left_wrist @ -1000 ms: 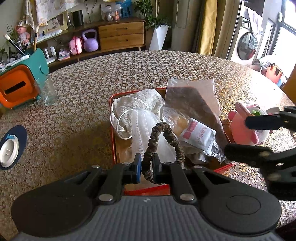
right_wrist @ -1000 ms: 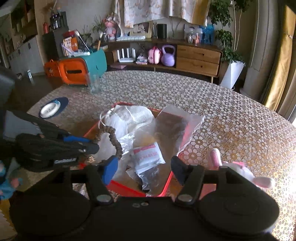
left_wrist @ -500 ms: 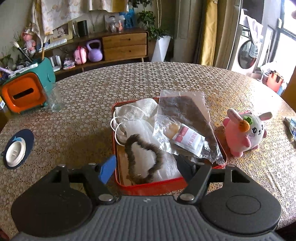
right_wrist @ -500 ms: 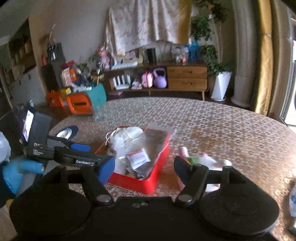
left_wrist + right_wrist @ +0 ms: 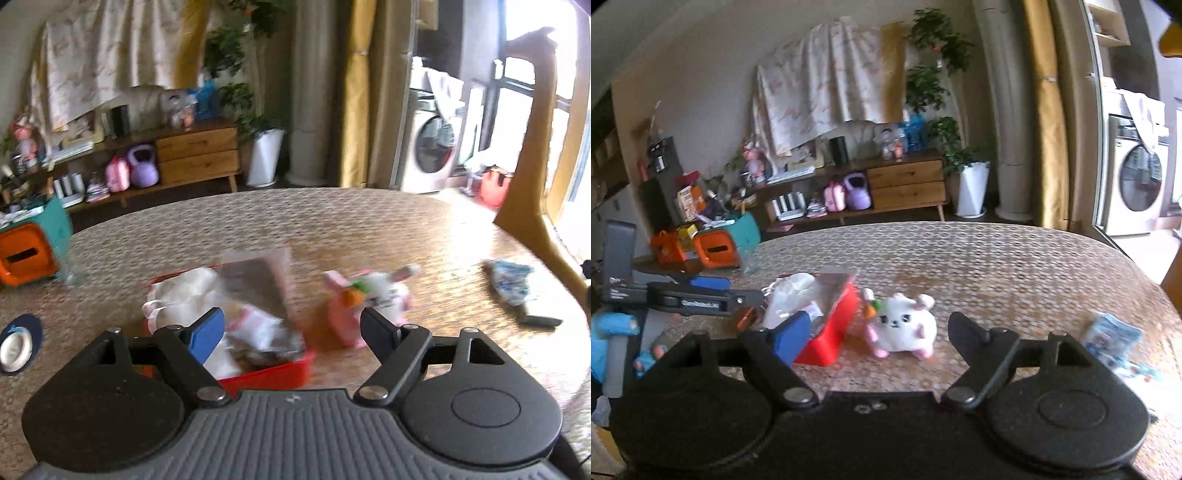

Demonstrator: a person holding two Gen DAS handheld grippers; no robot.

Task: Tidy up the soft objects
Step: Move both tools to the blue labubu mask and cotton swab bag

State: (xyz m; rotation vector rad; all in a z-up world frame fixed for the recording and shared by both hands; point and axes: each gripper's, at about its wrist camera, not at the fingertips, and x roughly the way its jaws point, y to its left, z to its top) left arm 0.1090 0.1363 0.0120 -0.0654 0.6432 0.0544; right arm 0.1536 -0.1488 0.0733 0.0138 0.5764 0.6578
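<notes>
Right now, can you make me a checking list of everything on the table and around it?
Surface: round table with a patterned lace-look cover.
Job's things: red tray piled with white cloth and a clear plastic bag; plush bunny sits on the table beside the tray, outside it.
Clutter: blue-and-white packet near the right edge; orange-and-teal box; small white dish on a dark coaster.
Grippers: left gripper open, empty; right gripper open, empty, aimed toward the bunny.
Cables: nothing seen.
Surroundings: wooden sideboard, potted plant, washing machine, yellow curtains.
</notes>
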